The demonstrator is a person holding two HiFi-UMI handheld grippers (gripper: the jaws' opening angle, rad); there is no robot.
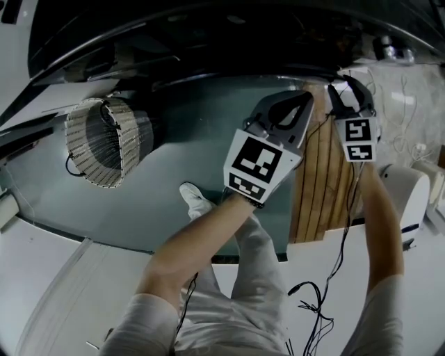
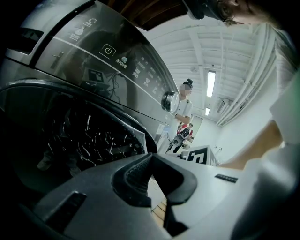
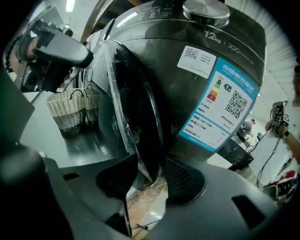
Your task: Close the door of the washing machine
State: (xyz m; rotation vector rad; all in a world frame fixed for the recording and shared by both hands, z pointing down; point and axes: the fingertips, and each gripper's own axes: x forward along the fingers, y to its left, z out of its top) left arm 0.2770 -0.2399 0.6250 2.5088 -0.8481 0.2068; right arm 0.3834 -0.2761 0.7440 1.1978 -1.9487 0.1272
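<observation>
Two tools, left tool [image 2: 152, 158] clamped together, right tool [image 3: 148, 171] spread astride door [image 3: 140, 123] edge

One washing machine [image 3: 187, 93] is standing in the room, with one door [image 3: 140, 112] hanging on it. Two grippers are showing: the left gripper [image 1: 304, 99] and the right gripper [image 1: 348, 87]. Two marker cubes are riding on them, the left cube [image 1: 261, 163] and the right cube [image 1: 358, 139]. Two wicker baskets are sitting at the machine's nine o'clock, the nearer basket [image 3: 68, 112] and the farther basket [image 3: 92, 105]. Two labels are sticking to the machine at two o'clock, a white sticker [image 3: 199, 60] and a blue-edged label [image 3: 225, 105]. One dial [image 3: 206, 11] is sitting at twelve o'clock. One white shoe [image 1: 195, 200] and one wooden panel [image 1: 323, 188] are showing below.
</observation>
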